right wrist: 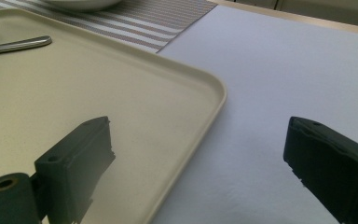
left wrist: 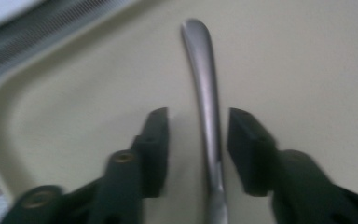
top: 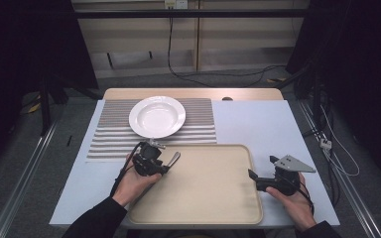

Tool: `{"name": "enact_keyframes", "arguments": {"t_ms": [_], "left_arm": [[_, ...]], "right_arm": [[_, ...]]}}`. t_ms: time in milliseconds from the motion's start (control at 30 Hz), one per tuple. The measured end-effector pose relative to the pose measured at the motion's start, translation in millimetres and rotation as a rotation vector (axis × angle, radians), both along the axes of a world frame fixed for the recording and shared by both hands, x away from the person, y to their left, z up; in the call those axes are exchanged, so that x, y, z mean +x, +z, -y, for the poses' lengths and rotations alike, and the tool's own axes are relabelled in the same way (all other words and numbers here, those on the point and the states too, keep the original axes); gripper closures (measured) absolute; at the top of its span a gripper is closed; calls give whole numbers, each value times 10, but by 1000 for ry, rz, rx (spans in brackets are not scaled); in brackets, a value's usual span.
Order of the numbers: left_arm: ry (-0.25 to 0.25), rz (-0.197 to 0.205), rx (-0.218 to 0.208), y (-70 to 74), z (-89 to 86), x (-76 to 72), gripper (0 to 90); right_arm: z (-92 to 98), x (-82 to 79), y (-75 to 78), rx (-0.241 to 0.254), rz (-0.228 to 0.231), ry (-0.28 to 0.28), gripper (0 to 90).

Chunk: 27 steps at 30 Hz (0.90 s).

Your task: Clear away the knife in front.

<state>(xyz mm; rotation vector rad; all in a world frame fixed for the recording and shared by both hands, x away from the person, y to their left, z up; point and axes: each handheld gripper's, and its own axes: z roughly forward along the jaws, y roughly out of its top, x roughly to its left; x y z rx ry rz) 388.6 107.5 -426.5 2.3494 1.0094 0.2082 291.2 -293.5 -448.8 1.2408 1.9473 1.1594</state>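
A metal utensil handle [left wrist: 205,79] lies on the beige tray [left wrist: 307,70], its rounded end pointing away from the camera. My left gripper [left wrist: 198,121] is open around the handle, with a gap showing on each side of it. In the high view that left gripper [top: 166,167] sits at the tray's [top: 203,208] near-left corner, with the utensil handle [top: 174,158] sticking out past it. My right gripper [top: 252,175] is open at the tray's right edge. Its jaws straddle the rim [right wrist: 214,93], with nothing between them. The utensil's working end is hidden.
A white plate [top: 157,116] rests on a striped placemat [top: 198,119] behind the tray. A pale sheet [top: 263,124] covers the table's right half. Cables and a rail run along the floor to the right of the table.
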Motion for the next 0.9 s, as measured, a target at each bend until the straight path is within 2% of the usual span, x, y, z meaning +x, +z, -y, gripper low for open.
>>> {"name": "enact_keyframes", "arguments": {"t_ms": [100, 167, 200, 300, 333, 400, 433, 500, 567, 700, 733, 833, 900], "left_arm": [[32, 52, -30, 30, -31, 7, 397], [20, 93, -28, 51, -45, 7, 277], [6, 102, -45, 55, -51, 7, 240], [5, 117, -74, 68, -47, 2, 132], [9, 113, -88, 77, -47, 1, 111], [6, 131, -103, 100, -55, -14, 69], [-19, 133, -105, 116, -61, -26, 55], [-7, 174, -120, 143, -56, -64, 98], [-16, 188, -140, 150, -37, -71, 103], [-38, 238, -102, 93, 61, -76, 115], [-46, 229, -85, 67, 96, -76, 124], [-79, 209, -70, 7, 178, -80, 119], [-97, 207, -76, -3, 206, -92, 130]], "right_arm": [[-1, 3, -1, 1, -1, 2, 80], [0, 2, 1, 2, 1, 3, 80], [1, 1, 1, 2, 1, 3, 80], [2, -2, 0, 2, 1, 5, 81], [3, -2, 0, 3, 0, 4, 81], [2, -1, 0, 6, -2, 3, 81], [2, -1, 0, 6, -2, 4, 81], [3, -1, -1, 8, -2, 4, 81], [5, -1, 0, 11, -3, 3, 81], [9, -3, 0, 12, -1, 2, 81], [11, -4, 1, 12, -1, 2, 81], [15, -5, 0, 12, -1, 1, 81], [15, -5, 0, 12, 0, 0, 81]]}}
